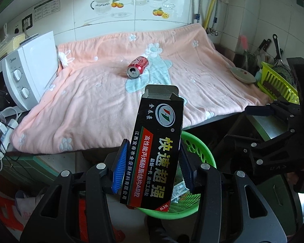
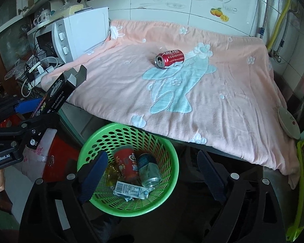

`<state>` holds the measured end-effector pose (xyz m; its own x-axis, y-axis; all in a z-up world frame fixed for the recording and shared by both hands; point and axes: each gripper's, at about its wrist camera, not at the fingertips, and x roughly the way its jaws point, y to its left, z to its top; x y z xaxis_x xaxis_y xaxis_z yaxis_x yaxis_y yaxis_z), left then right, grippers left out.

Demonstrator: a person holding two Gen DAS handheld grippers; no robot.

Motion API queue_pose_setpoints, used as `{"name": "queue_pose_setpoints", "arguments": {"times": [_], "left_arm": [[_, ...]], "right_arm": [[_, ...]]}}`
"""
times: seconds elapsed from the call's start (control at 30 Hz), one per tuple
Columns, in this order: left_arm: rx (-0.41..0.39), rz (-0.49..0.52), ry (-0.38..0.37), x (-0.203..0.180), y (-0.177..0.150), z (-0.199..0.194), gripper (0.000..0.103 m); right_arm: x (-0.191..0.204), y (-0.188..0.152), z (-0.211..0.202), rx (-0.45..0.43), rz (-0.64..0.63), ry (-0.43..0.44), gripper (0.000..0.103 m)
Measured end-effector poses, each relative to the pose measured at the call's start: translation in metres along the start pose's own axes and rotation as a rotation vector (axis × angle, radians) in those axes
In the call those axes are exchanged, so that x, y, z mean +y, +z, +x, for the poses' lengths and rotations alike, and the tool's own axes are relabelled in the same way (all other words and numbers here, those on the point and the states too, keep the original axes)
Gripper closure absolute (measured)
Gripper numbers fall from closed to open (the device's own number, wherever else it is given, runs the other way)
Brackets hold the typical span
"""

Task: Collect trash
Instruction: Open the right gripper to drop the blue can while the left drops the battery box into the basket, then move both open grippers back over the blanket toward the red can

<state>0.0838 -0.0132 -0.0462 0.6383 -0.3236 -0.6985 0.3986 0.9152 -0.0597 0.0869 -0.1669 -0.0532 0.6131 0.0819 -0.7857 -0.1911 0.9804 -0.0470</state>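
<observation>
My left gripper (image 1: 152, 168) is shut on a black glue box (image 1: 156, 147) with Chinese print, held upright above the green basket (image 1: 200, 154). In the right wrist view the box (image 2: 58, 89) and left gripper (image 2: 33, 109) sit at the left, left of the basket (image 2: 170, 151). A red soda can (image 1: 137, 67) lies on its side on the pink blanket (image 1: 91, 105), also in the right wrist view (image 2: 169, 58). My right gripper (image 2: 152, 180) is open and empty over the basket, which holds a red can (image 2: 126, 162), a blue-grey can (image 2: 149, 171) and a wrapper (image 2: 129, 190).
A white microwave (image 2: 77, 36) stands left of the blanket, with cables and a power strip (image 2: 38, 68) beside it. A white dish (image 2: 288, 121) and a yellow-green rack (image 1: 277, 85) are at the right. A red stool (image 2: 56, 158) stands left of the basket.
</observation>
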Motion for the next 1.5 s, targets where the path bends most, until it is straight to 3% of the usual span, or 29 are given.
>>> {"name": "queue_pose_setpoints", "arguments": {"times": [0.13, 0.23, 0.43, 0.63, 0.9, 1.23, 1.5], "left_arm": [[0.004, 0.005, -0.011, -0.007, 0.001, 0.002, 0.055], [0.007, 0.007, -0.02, -0.013, 0.002, 0.005, 0.046], [-0.002, 0.019, -0.029, -0.021, 0.003, 0.007, 0.039], [-0.013, 0.024, -0.009, -0.023, 0.006, 0.004, 0.028], [-0.029, 0.018, 0.024, -0.016, 0.011, 0.0, 0.022], [-0.039, -0.004, 0.071, 0.007, 0.025, 0.005, 0.011], [-0.042, -0.039, 0.113, 0.035, 0.042, 0.019, 0.007]], "right_arm": [[-0.005, -0.003, -0.005, -0.007, 0.021, -0.009, 0.016], [-0.009, -0.006, -0.008, -0.009, 0.034, -0.013, 0.016], [-0.014, -0.011, -0.01, -0.008, 0.052, -0.017, 0.016], [-0.017, -0.013, -0.012, -0.011, 0.059, -0.019, 0.016], [-0.022, -0.007, -0.007, -0.004, 0.06, -0.014, 0.016], [-0.022, 0.019, 0.018, 0.034, 0.046, -0.017, 0.016], [-0.032, 0.063, 0.053, 0.067, 0.058, -0.023, 0.016]]}}
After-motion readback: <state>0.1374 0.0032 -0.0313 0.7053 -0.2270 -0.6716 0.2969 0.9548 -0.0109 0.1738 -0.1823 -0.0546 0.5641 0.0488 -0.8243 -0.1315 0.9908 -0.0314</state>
